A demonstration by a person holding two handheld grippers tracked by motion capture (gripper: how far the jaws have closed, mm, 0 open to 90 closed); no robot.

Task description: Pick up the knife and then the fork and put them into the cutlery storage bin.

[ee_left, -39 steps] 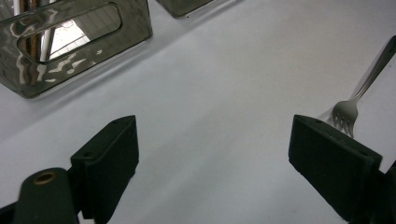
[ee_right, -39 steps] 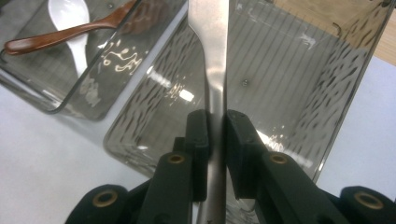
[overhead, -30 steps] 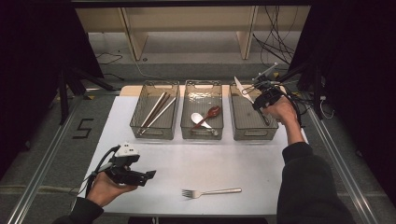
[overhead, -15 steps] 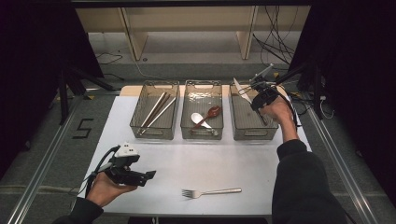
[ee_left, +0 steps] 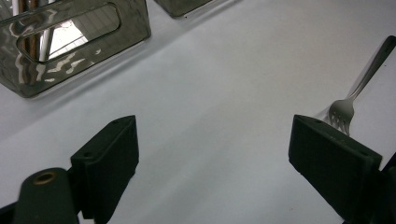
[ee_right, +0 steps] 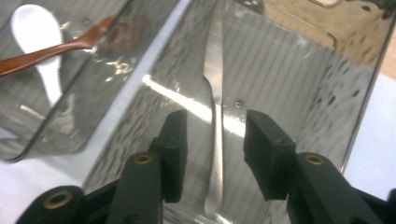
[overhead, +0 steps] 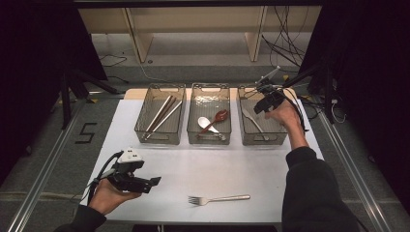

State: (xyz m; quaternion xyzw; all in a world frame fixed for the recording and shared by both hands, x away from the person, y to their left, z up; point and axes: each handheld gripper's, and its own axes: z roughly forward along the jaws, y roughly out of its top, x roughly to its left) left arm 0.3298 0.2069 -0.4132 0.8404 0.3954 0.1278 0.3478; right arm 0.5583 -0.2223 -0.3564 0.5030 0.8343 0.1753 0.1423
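Our right tool [ee_right: 212, 135]: jaws part-spread, empty, over knife [ee_right: 215, 107] in upper-right bin [overhead: 278, 137] | our left tool [ee_left: 212, 154]: spread wide, empty, fork [ee_left: 348, 105] beside, lower centre bench [overhead: 203, 164].

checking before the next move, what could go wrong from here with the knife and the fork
1. The right gripper hangs open over the knife in the right bin; withdrawing carelessly, its jaws might clip the clear wall and shift the bin.
2. The fork lies flat on the table near its front edge; the open left gripper could nudge it off.
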